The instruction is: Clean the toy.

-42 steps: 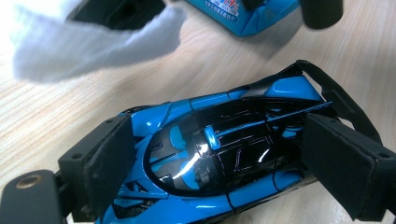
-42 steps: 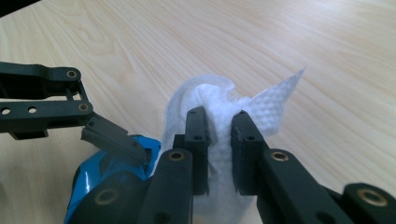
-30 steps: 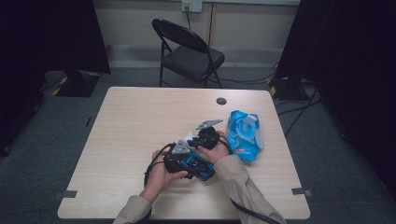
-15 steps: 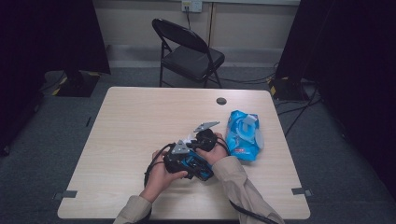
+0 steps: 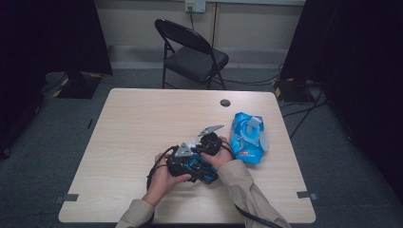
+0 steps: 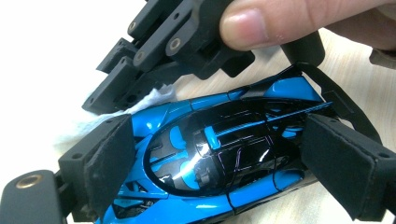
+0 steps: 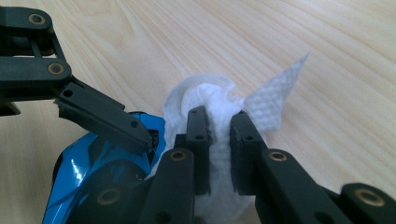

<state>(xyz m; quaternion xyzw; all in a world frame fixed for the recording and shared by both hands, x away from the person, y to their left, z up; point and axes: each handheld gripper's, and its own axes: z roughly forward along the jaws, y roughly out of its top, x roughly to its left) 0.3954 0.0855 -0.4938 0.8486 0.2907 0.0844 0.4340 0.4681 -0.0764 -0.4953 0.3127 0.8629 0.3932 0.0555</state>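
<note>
Right gripper (image 7: 219, 140): jaws pinch a crumpled white textured paper wipe (image 7: 224, 100), which bulges beyond the tips against the car's end. Left gripper (image 6: 210, 158): padded jaws clamp the flanks of a glossy blue-and-black toy sports car (image 6: 219, 154), apparently resting on the pale wooden table (image 7: 280, 42).

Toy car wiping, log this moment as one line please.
left claw: shut on toy car | right claw: shut on wipe, at car | wipe pack: on table, right
</note>
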